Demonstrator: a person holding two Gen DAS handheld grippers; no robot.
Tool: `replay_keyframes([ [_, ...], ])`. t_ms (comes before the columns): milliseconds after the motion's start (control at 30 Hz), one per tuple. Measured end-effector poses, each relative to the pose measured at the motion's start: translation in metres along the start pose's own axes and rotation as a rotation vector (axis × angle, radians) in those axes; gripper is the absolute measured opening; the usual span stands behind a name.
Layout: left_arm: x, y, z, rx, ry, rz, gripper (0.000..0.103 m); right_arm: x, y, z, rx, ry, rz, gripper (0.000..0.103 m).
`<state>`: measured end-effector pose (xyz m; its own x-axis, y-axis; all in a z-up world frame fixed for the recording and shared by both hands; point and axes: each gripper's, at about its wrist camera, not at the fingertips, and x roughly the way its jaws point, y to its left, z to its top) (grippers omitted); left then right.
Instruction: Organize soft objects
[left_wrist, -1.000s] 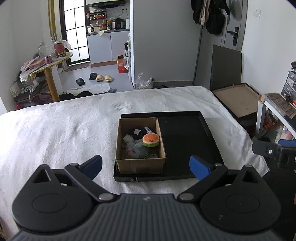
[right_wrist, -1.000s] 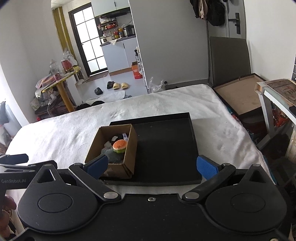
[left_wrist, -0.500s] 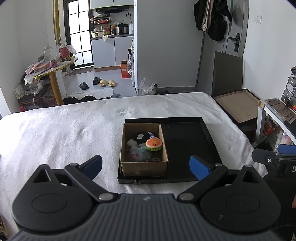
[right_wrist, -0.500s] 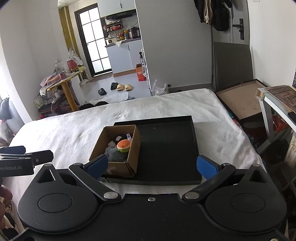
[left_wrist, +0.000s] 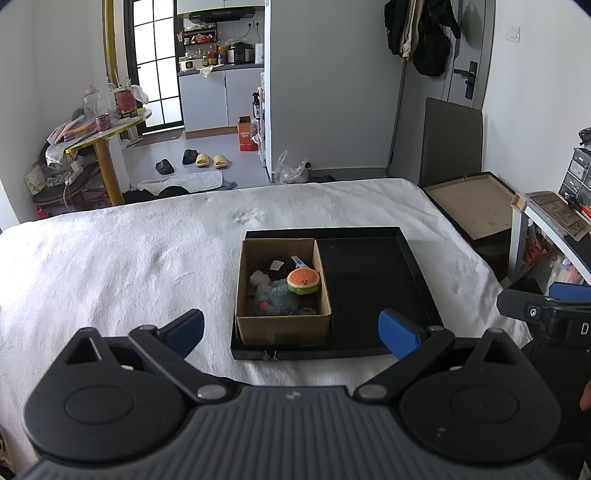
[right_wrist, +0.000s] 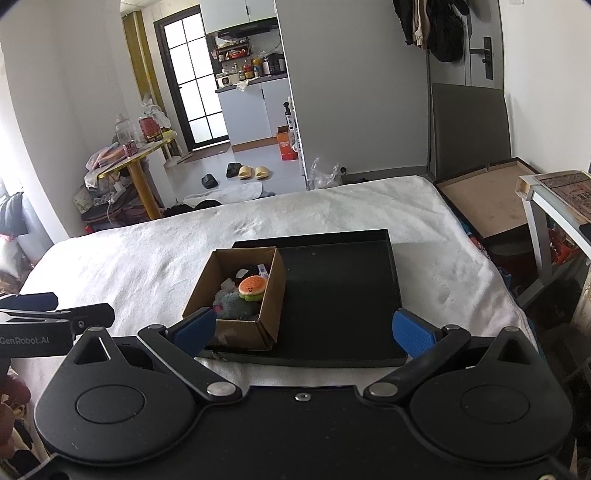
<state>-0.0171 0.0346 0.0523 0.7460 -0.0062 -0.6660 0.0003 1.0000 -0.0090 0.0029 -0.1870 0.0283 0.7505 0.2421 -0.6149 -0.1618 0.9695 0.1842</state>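
Observation:
A brown cardboard box stands in the left part of a flat black tray on a white-covered bed. In the box lie several soft toys: an orange burger plush on top, a grey-blue plush and a black one. My left gripper is open and empty, held back from the box. My right gripper is open and empty, also short of the tray.
The white bed cover spreads wide to the left. A brown board and a white side table stand right of the bed. Slippers and a cluttered yellow table lie beyond.
Both grippers have drawn back and risen, so the box and tray look smaller and farther. Both stay open and empty. The toys have not moved.

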Motion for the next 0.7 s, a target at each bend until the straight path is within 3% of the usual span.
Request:
replay_keyframes([
  [700,0.003,0.0024,-0.0037,-0.018,0.014,-0.006,0.1,0.0062,0.0006,-0.0032,0.001,0.018,-0.015,0.103],
])
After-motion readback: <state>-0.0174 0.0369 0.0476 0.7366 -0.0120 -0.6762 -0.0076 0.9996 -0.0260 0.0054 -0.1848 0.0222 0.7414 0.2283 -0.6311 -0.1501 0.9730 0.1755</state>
